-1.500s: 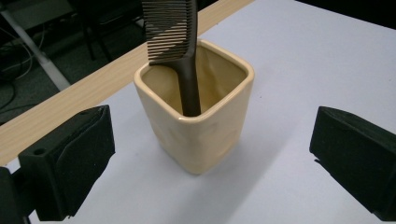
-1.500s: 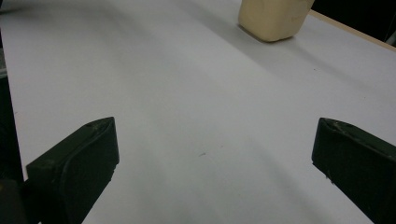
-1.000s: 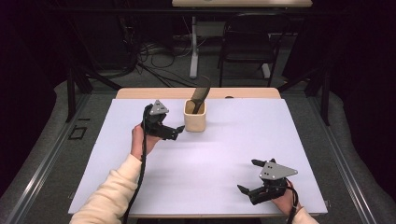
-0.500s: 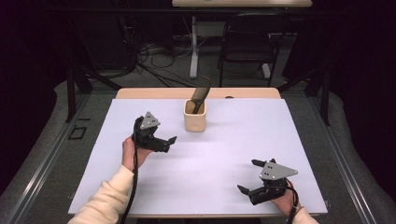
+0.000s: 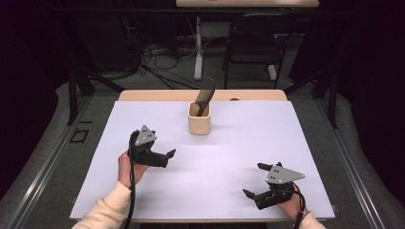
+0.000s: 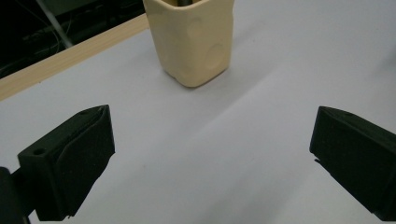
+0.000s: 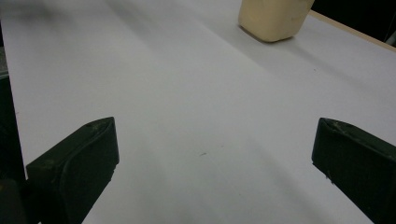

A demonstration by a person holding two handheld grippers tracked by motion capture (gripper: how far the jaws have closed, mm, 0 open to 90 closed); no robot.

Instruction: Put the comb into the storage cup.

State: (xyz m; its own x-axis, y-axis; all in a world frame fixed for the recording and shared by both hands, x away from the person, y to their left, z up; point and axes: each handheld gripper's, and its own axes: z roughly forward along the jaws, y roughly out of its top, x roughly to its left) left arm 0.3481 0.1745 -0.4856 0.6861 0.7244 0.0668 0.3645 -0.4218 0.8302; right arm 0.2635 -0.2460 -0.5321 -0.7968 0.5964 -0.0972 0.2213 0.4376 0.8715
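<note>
In the high view, the left gripper [image 5: 168, 155] sits left of centre, jaws spread wide and empty. The right gripper [image 5: 254, 180] rests at lower right, also released and empty. Above centre, a cream cup [image 5: 199, 119] stands on the white table [image 5: 239, 143], holding a dark tool [image 5: 205, 98] leaning right.

surface: I am working over a white-topped table [image 5: 286, 143] with a wooden far edge | resting on it: a cream cup [image 5: 199, 123] standing upright near the far edge; nothing beside it
</note>
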